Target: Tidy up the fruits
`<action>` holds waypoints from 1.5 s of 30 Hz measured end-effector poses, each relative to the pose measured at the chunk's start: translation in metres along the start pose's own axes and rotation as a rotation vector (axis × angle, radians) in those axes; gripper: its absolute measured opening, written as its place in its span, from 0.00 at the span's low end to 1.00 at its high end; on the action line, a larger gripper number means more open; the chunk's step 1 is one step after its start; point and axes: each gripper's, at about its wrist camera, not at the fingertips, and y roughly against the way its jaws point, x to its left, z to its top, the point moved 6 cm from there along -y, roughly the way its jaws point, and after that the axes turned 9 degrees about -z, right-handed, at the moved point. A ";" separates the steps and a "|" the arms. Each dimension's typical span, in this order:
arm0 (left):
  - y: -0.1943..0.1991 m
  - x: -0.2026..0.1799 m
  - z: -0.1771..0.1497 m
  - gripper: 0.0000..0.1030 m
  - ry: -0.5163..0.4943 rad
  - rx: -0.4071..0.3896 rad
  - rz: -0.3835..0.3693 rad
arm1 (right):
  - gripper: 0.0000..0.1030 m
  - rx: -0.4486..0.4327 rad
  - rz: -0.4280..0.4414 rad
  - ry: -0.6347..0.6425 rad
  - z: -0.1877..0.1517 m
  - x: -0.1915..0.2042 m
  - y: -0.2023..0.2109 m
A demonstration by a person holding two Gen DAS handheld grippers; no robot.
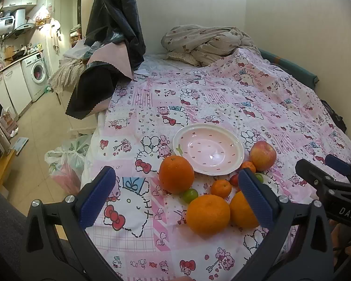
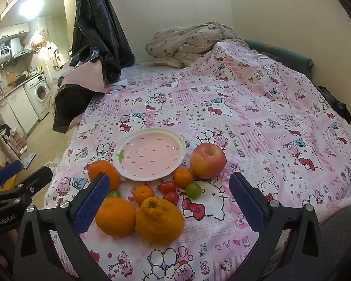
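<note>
A pink strawberry-print plate (image 1: 231,161) (image 2: 175,161) lies empty on the bed. Around its near side lie three big oranges (image 1: 208,213) (image 2: 160,220), two small tangerines (image 1: 221,188) (image 2: 183,177), a red-yellow apple (image 1: 262,155) (image 2: 207,160), two cherry tomatoes (image 2: 167,186) and two small green fruits (image 1: 189,195) (image 2: 193,190). My left gripper (image 1: 177,201) is open and empty, hovering just short of the fruit. My right gripper (image 2: 169,201) is open and empty, also hovering short of the fruit. The right gripper shows at the left wrist view's right edge (image 1: 327,171).
The bed carries a pink cartoon-print sheet (image 1: 222,98) (image 2: 245,117). A crumpled blanket (image 1: 206,39) lies at the far end by the wall. A black garment (image 1: 114,23) hangs at the bed's left edge. Plastic bags (image 1: 65,161) sit on the floor left of the bed.
</note>
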 end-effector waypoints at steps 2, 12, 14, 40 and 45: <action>0.000 0.001 0.000 1.00 0.000 0.000 0.000 | 1.00 -0.001 -0.002 0.000 0.000 0.000 0.000; -0.001 0.000 -0.002 1.00 -0.003 -0.001 -0.002 | 1.00 0.001 -0.001 0.000 0.001 0.001 0.000; -0.001 0.000 -0.001 1.00 -0.003 -0.002 -0.002 | 1.00 0.000 -0.002 0.000 0.000 0.000 -0.001; -0.002 0.004 -0.003 1.00 0.015 0.003 -0.004 | 1.00 -0.003 -0.002 -0.005 0.001 0.000 -0.001; -0.002 0.004 -0.003 1.00 0.016 0.002 -0.003 | 1.00 -0.003 -0.001 -0.006 0.001 0.000 0.000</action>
